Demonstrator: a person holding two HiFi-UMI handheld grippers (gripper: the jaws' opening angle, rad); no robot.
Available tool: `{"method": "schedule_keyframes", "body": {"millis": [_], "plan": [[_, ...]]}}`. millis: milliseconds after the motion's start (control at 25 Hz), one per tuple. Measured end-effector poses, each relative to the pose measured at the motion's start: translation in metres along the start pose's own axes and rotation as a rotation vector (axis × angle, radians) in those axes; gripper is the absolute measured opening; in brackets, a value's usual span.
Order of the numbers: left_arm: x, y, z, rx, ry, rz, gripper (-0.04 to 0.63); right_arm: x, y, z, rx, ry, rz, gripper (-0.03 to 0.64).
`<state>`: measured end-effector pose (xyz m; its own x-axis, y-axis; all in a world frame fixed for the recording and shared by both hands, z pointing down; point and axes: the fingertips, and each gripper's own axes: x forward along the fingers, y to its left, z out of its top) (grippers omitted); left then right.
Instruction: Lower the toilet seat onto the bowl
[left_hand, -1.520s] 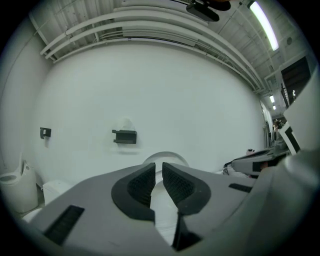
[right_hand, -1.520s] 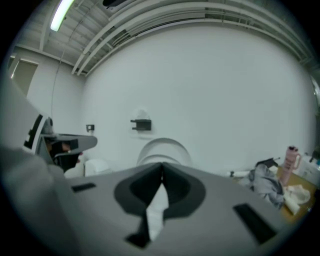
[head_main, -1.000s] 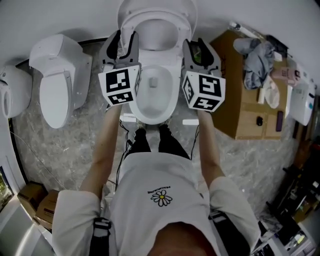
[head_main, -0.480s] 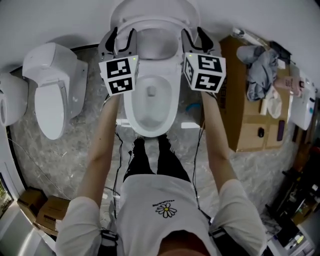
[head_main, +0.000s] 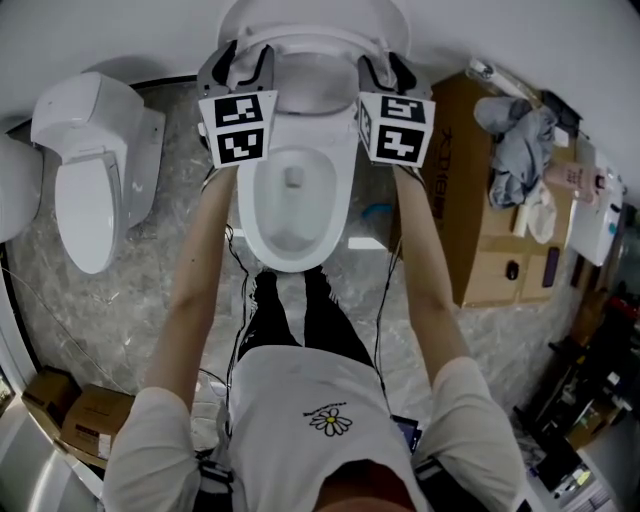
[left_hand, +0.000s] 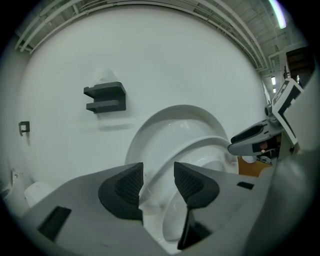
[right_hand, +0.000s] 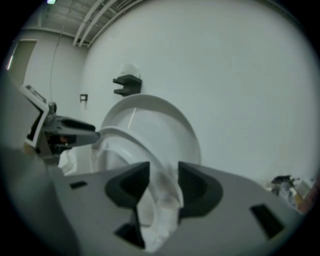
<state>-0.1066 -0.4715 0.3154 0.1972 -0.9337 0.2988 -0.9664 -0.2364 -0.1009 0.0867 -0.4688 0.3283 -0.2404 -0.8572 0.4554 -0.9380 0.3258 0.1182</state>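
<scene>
1. Nearest the person, at 12 o'clock, the bowl (head_main: 295, 263) stands uncovered with a bare rim. The seat is not yet down.
2. A spare toilet (head_main: 90, 180) at 9 o'clock and a cardboard box (head_main: 490, 220) at 3 o'clock sit well apart from the bowl. I judge neither is in the way.
3. The left gripper (head_main: 247, 70) reaches in at 11 o'clock. Its jaws are spread wide and straddle the left limb of the toilet seat (left_hand: 200, 145), with no squeeze to be seen.
4. The right gripper (head_main: 385, 72) does the same at 1 o'clock, with its jaws wide on either side of the right limb and nothing clamped.
5. The seat is at the bowl's far end, tilted up and back toward the lid (head_main: 310, 12), which stands close to the wall.
6. Risks:
   - With neither gripper clamping the rim, it could slide out from between the pads and slam onto the porcelain.
   - Uneven pulls from the two sides could twist the hinges.
   - A jaw left under the rim could be pinched against the bowl.
</scene>
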Motion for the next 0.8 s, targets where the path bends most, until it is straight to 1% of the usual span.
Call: {"method": "schedule_keyframes", "body": {"millis": [160,240,320,360,400,600,720,800], "plan": [[0.006,-0.003,-0.003,0.026,0.005,-0.004,0.199,0.013,-0.004,-0.001,-0.021,-0.003,-0.023,0.179],[0.011,-0.004,-0.003,0.041,0.005,-0.005,0.176,0.017,-0.004,0.004,-0.023,-0.015,-0.025,0.179],[0.014,-0.004,-0.002,0.045,0.0,-0.001,0.175,0.019,-0.003,0.005,-0.025,-0.022,-0.017,0.163],[0.014,-0.002,-0.002,0.04,-0.003,0.004,0.159,0.019,-0.003,0.005,-0.026,-0.025,-0.015,0.153],[0.014,0.001,-0.002,0.034,-0.003,0.008,0.127,0.018,-0.002,0.004,-0.027,-0.028,-0.014,0.15],[0.013,0.002,-0.004,0.057,-0.006,0.001,0.113,0.016,-0.002,0.002,-0.021,-0.034,-0.019,0.132],[0.014,0.003,-0.004,0.028,-0.012,-0.01,0.115,0.017,-0.004,0.003,0.004,-0.032,-0.018,0.133],[0.014,0.004,-0.004,0.019,-0.005,-0.019,0.117,0.017,-0.004,0.003,0.001,-0.034,-0.017,0.132]]}}
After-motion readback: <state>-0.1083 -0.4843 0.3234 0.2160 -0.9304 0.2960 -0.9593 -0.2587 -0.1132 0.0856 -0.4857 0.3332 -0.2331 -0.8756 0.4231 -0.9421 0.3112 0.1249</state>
